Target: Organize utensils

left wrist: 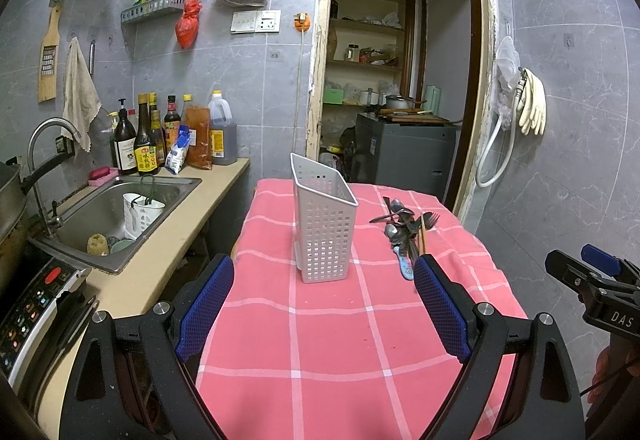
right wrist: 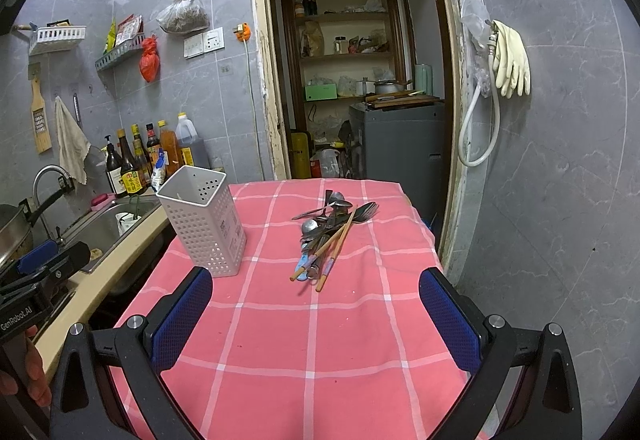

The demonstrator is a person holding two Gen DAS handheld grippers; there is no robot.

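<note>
Your left gripper (left wrist: 324,304) and right gripper (right wrist: 316,316) both hovered spread wide, holding nothing, over the near end of the pink checked tablecloth (right wrist: 304,360). Farther along that cloth, the white perforated caddy (left wrist: 325,224) stood upright toward its sink-side edge. Right of the caddy, well apart, lay your heap of spoons, forks and chopsticks (right wrist: 328,236).

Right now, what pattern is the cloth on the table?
The tablecloth is pink with a white grid check, clearest in the right wrist view.
</note>
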